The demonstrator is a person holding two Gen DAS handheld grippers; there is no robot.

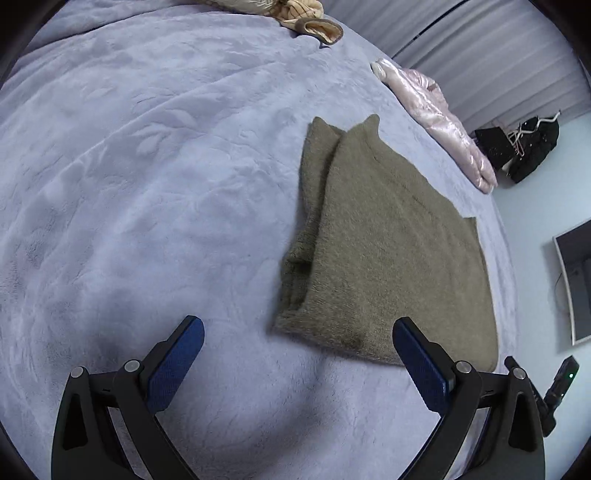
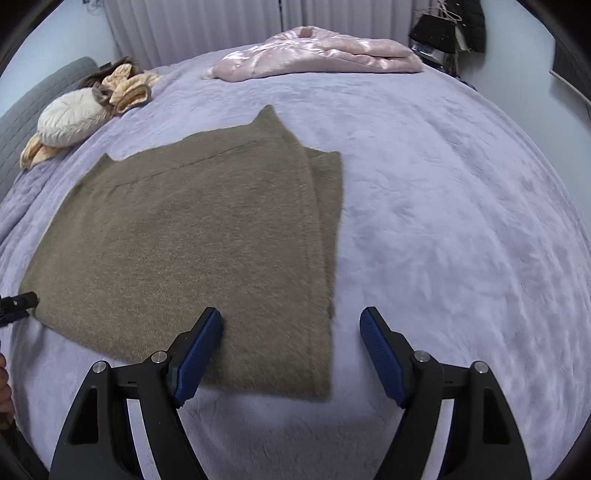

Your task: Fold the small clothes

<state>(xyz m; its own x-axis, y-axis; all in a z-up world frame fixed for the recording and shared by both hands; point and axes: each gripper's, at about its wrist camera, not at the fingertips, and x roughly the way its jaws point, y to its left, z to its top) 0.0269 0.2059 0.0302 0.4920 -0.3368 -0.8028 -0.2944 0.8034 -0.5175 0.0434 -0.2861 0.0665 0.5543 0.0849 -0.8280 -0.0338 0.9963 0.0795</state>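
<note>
An olive-brown fuzzy garment (image 2: 192, 240) lies on a lavender blanket (image 2: 443, 221) embossed with leaves. At twelve o'clock, a glossy pink jacket (image 2: 317, 53); at ten, peach clothes (image 2: 129, 88) beside a cream cushion (image 2: 70, 118).

From my left wrist view, a tan and cream garment (image 1: 310, 18) at twelve o'clock is cut off by the top edge. A white-framed dark panel (image 1: 576, 284) at three o'clock runs out of frame; I cannot tell what it is. From my right wrist view, a black object (image 2: 16, 304) at nine o'clock is clipped and unidentifiable.
</note>
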